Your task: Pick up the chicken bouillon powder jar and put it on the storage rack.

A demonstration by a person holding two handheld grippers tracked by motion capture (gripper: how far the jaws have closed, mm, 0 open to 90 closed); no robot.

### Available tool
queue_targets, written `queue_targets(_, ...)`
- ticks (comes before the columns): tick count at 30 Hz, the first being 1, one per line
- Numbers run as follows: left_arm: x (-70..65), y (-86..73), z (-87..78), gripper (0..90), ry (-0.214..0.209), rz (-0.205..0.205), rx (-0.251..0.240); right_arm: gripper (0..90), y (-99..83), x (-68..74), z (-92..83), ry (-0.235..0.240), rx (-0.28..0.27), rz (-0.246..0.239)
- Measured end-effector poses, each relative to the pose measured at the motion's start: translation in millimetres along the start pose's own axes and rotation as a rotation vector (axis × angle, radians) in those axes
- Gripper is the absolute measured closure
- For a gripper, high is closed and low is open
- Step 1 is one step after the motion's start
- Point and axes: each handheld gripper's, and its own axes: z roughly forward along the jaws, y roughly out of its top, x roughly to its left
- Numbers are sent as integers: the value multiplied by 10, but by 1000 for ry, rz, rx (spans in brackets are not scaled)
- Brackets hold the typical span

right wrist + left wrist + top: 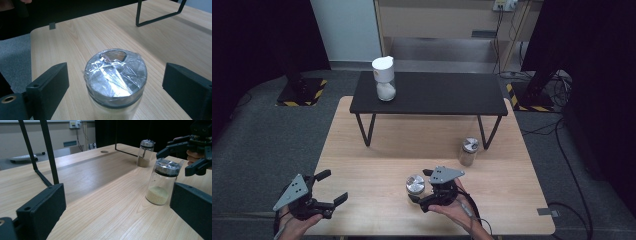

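A glass jar (415,185) with a foil-wrapped metal lid and pale yellow grains at the bottom stands near the front of the wooden table (362,165). My right gripper (420,185) is open, its jaws standing either side of that jar's lid (115,72) with a gap on each side. From the left gripper view the same jar (163,182) stands ahead to the right, with the right gripper (176,161) around its top. My left gripper (336,186) is open and holds nothing at the table's front left corner.
A second small jar (469,151) with a metal lid stands farther back on the right, beside a leg of the low black bench (432,95). A taller white-lidded jar (384,79) stands on that bench's left end. Cables lie on the floor at the right.
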Motion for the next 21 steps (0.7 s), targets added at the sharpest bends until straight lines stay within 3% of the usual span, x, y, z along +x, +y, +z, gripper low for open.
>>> queue_targets(10,0,1,1,0,0,0,1,151,-38,-4,85,5,-3,-14)
queue_targets(15,-1,3,2,0,0,1,3,185,-82,-46,126,12,-8,4)
queue_targets(21,1,1,1,0,-1,0,2,275,-130,-67,155,17,-23,-3)
